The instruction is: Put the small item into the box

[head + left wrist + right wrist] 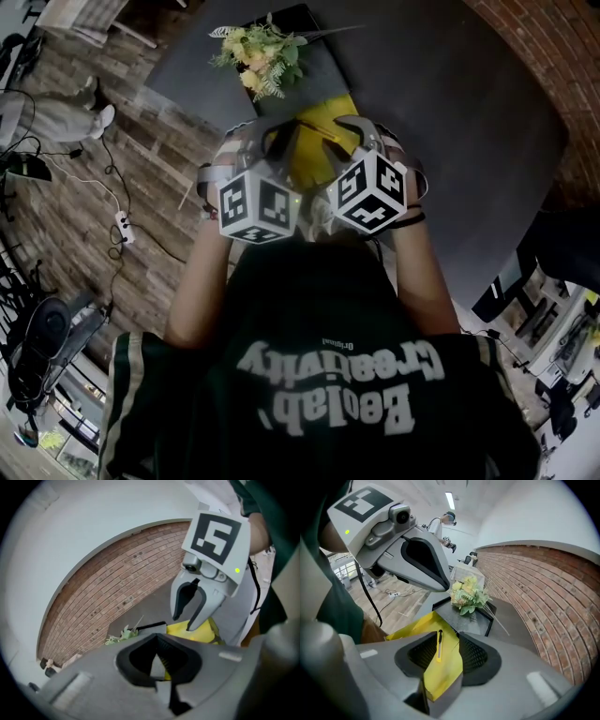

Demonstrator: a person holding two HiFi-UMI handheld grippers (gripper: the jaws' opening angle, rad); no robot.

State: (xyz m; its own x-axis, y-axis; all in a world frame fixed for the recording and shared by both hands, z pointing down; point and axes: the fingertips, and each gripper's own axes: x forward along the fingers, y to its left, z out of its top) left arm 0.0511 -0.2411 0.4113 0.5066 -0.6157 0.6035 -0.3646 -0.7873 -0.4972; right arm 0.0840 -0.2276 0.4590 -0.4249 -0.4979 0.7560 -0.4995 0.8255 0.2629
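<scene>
Currently listed, by gripper:

Right gripper: jaws well apart, pads pressing on nothing. The gap looks down on the yellow box.

Left gripper: jaws drawn together at the tips, nothing clamped. Only a sliver of table and yellow shows behind them.

Small item: a slim yellow-and-black cutter lying lengthwise on the box's yellow surface, below the right jaws and touched by neither gripper.

Pose: both grippers are held side by side close to the person's chest, marker cubes almost touching. They are raised above the box and tilted forward and down.

Surroundings: a dark table and a black tray just beyond the box, bearing a flower bunch.
</scene>
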